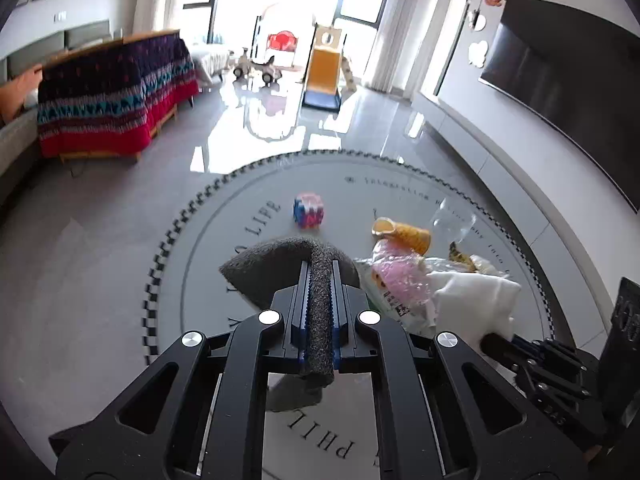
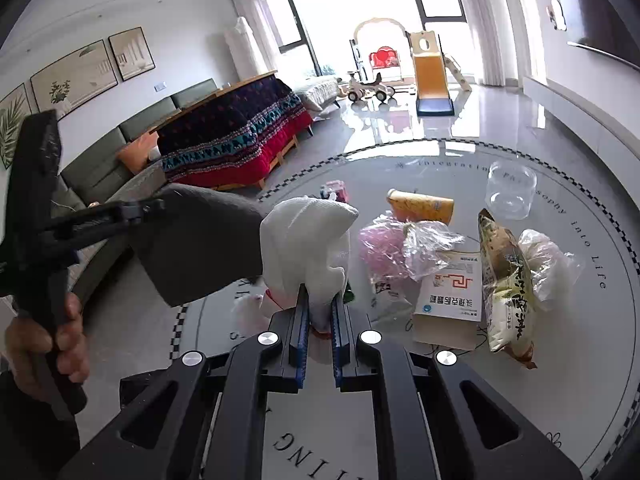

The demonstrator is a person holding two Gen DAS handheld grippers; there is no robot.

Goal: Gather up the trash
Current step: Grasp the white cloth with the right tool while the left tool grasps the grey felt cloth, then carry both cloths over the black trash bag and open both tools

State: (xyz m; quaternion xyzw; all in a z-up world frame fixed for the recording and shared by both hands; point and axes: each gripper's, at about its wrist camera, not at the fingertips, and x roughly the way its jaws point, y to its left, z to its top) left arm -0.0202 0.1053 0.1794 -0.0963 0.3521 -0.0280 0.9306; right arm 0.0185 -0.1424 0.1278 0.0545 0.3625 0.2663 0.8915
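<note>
Tongs [image 1: 320, 276] w/ grey felt [image 1: 276, 264], rug edge [image 1: 168, 236]

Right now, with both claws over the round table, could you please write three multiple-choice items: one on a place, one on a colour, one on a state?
1. Where does the clear plastic cup stand?
A. on the far side of the trash pile
B. on the floor
C. on the sofa

2. What colour is the cloth in the left claw?
A. white
B. dark grey
C. red

3. In what state is the orange paper cup?
A. upright
B. lying on its side
C. held in a claw

Answers:
1 A: the clear plastic cup stands on the round table, beyond the snack bag.
2 B: the left claw is shut on the dark grey cloth; the right claw grips the white cloth.
3 B: the orange paper cup lies on its side, no claw touching it.
</note>
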